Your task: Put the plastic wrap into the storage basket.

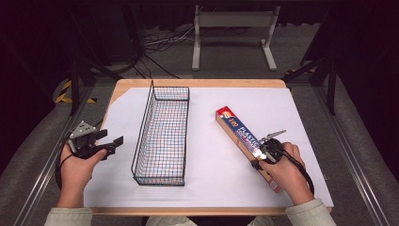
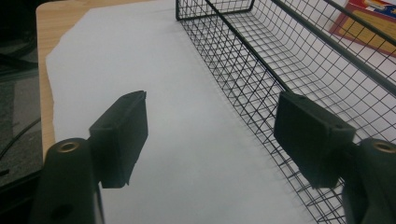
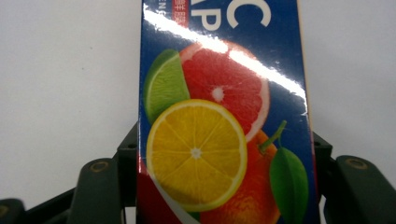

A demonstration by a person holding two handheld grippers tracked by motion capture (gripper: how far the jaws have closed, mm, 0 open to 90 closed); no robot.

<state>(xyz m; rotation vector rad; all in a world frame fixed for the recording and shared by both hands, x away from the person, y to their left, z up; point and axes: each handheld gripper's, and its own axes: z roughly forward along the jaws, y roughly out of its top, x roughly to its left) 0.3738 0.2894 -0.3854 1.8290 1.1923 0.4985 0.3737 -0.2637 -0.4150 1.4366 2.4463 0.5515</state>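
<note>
Nearest the person, the right gripper (image 1: 261,151) is clamped across a long box of plastic wrap (image 1: 241,137), which lies flat on the white sheet (image 1: 211,174) covering the table (image 1: 197,83). In the right gripper view the black jaws press against both long sides of the box (image 3: 219,121), whose blue face shows a lemon slice, a lime wedge and a pink grapefruit half (a streak of glare crosses the print). The grip sits toward the near end of the box; the far, red-and-white end points diagonally away toward the middle of the table.

On the other side, the left gripper (image 1: 112,143) hovers at the left edge of the sheet, held in the person's left hand (image 1: 77,165). Its jaws stand partly apart with nothing between them, as the left gripper view shows: only bare sheet lies under the gap (image 2: 210,140).

Between the two grippers stands a black wire basket (image 1: 162,134), long and narrow, its length running away from the person. It sits just beside the left gripper's jaws and well apart from the box, with open sheet in between. The basket's near long wall is the only obstacle between box and left gripper.

Farther off, past the table's edge, are a grey floor, loose cables (image 1: 160,40) and a pale metal stand (image 1: 234,33).
</note>
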